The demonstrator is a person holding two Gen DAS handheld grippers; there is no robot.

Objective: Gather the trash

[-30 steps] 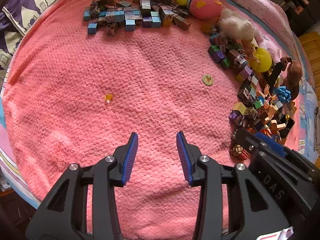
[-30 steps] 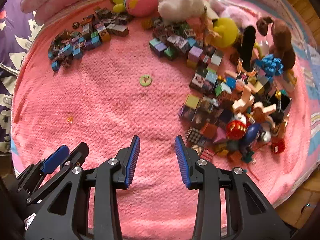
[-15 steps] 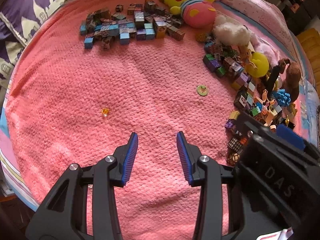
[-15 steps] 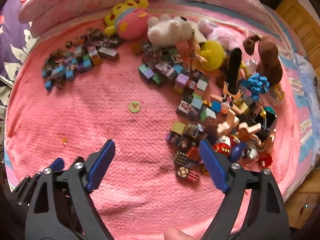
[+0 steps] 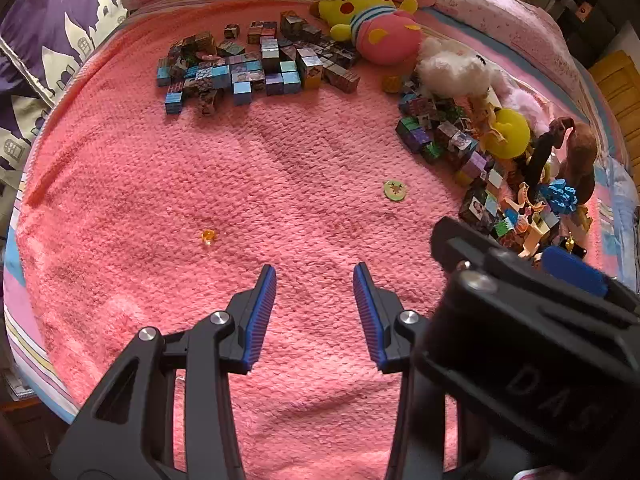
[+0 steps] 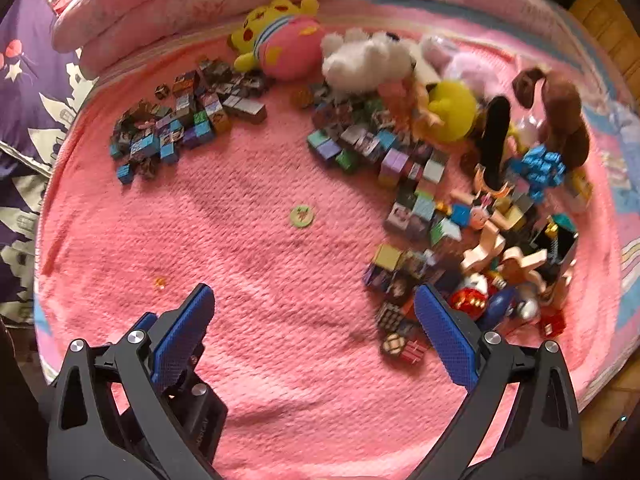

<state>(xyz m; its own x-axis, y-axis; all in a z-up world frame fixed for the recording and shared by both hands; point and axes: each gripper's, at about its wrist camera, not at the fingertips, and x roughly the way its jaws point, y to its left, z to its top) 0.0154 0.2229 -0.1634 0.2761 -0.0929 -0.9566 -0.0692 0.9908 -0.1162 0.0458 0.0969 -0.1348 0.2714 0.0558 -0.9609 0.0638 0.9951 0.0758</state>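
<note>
nothing looks collected yet — the right gripper (image 6: 314,330) is spread wide and the left gripper (image 5: 315,312) moderately apart, both empty, while the orange scrap (image 5: 208,236) and green disc (image 5: 395,191) lie loose on the pink blanket (image 5: 280,168).

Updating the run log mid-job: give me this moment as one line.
left gripper: open, empty | right gripper: open wide, empty | small orange scrap and round green disc: loose on pink blanket

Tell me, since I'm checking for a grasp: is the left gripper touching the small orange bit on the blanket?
Apart. The left wrist view shows the orange bit lying on bare pink blanket, ahead and left of the open left gripper.
</note>
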